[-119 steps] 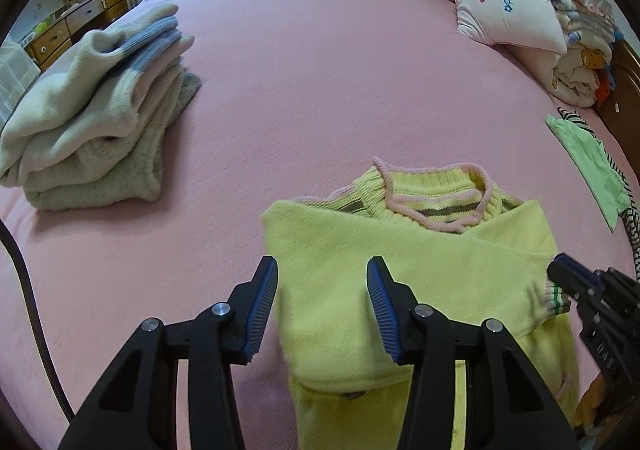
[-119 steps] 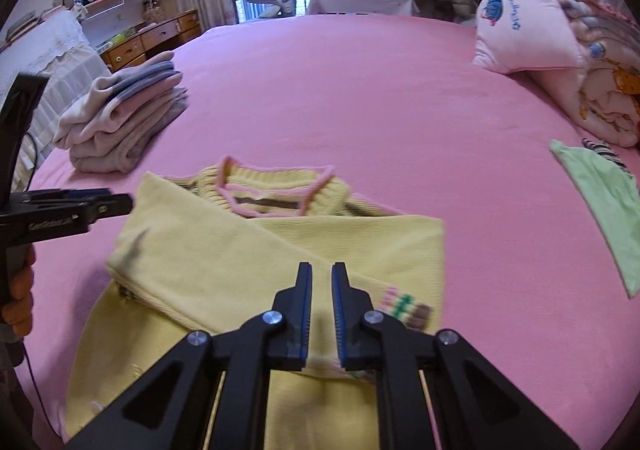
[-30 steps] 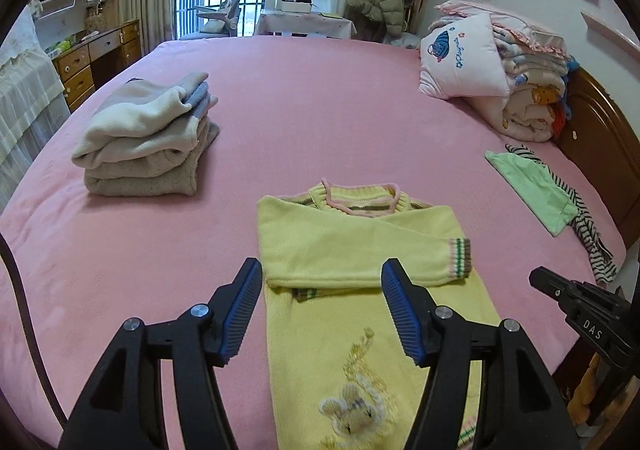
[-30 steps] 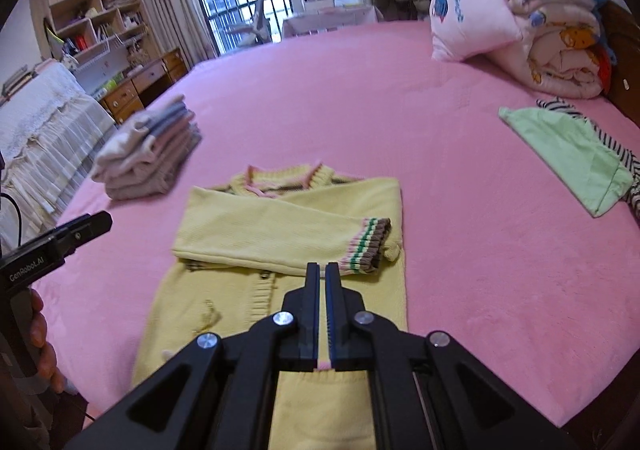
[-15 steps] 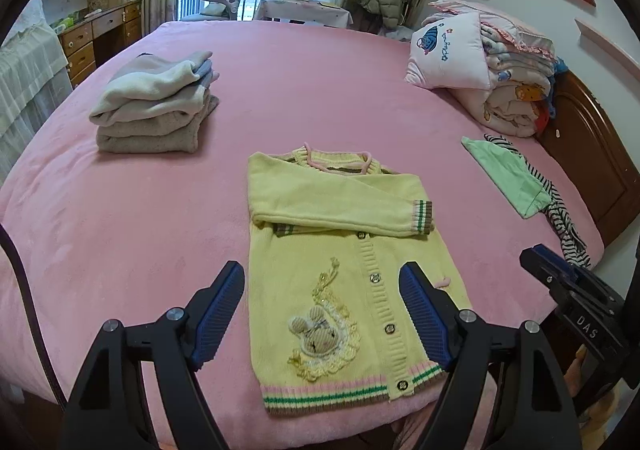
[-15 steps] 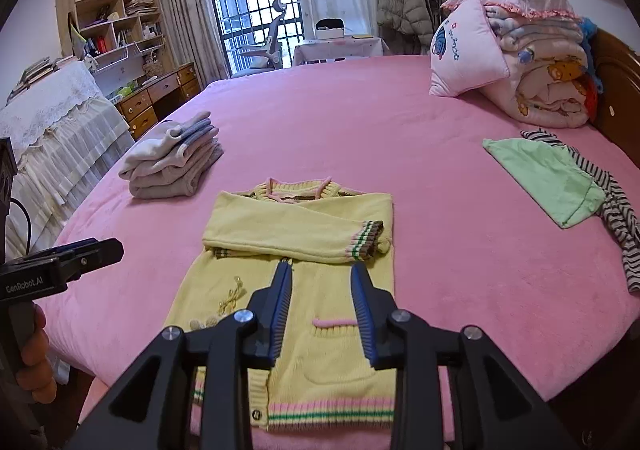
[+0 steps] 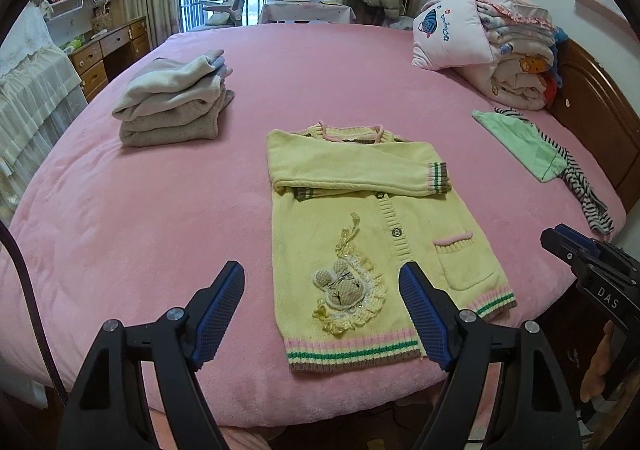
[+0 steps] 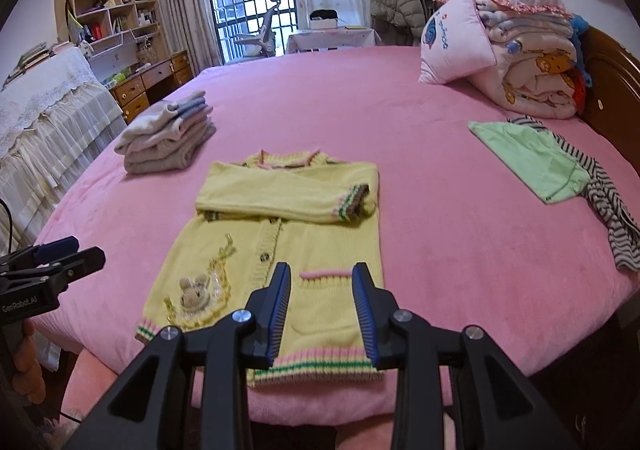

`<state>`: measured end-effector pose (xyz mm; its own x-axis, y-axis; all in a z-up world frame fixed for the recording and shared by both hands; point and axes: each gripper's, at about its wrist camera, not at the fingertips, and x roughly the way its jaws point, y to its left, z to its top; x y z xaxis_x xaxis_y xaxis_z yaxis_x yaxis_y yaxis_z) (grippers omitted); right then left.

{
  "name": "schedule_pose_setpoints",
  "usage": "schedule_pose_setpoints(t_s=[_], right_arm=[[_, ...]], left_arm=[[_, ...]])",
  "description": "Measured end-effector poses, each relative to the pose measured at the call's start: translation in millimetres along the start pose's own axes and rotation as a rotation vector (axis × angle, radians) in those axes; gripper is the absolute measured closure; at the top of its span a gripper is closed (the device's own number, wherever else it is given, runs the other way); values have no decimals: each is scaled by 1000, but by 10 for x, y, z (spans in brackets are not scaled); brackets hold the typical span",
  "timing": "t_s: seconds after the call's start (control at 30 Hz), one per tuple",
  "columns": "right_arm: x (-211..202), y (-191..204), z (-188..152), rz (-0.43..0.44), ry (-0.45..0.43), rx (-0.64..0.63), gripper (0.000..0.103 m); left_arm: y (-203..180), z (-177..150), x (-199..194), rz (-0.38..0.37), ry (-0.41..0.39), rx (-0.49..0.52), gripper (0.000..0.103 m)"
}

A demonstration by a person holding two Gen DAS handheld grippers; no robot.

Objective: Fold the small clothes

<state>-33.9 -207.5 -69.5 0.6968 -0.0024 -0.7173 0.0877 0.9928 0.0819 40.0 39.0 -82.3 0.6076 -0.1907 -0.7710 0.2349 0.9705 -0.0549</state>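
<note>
Sleeves lay folded across my cardigan (image 7: 360, 210); both jaws hung apart, empty; hem at six o'clock needed gripping next, I judged.

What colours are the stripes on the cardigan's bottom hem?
Pink, green and brown bands on the yellow cardigan's hem, clearest in the left wrist view.

Left gripper (image 7: 322, 310) and right gripper (image 8: 321, 310): black frames, silver screws, ribbed blue pads (image 7: 219, 314), white lettering.

One yellow cardigan (image 7: 360, 218), one folded stack (image 7: 172, 106), two claws.
</note>
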Motion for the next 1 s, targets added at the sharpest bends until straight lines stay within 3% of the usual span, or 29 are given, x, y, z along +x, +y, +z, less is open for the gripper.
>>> schedule_pose_setpoints(t_s=[0.2, 0.57, 1.0], right_arm=[[3, -75, -226, -7, 15, -4, 71], [404, -321, -630, 11, 199, 80, 71], [691, -502, -728, 43, 261, 156, 71]], left_arm=[[38, -150, 109, 14, 27, -1, 24], [412, -560, 692, -18, 191, -145, 25], [459, -691, 1092, -83, 238, -196, 25]])
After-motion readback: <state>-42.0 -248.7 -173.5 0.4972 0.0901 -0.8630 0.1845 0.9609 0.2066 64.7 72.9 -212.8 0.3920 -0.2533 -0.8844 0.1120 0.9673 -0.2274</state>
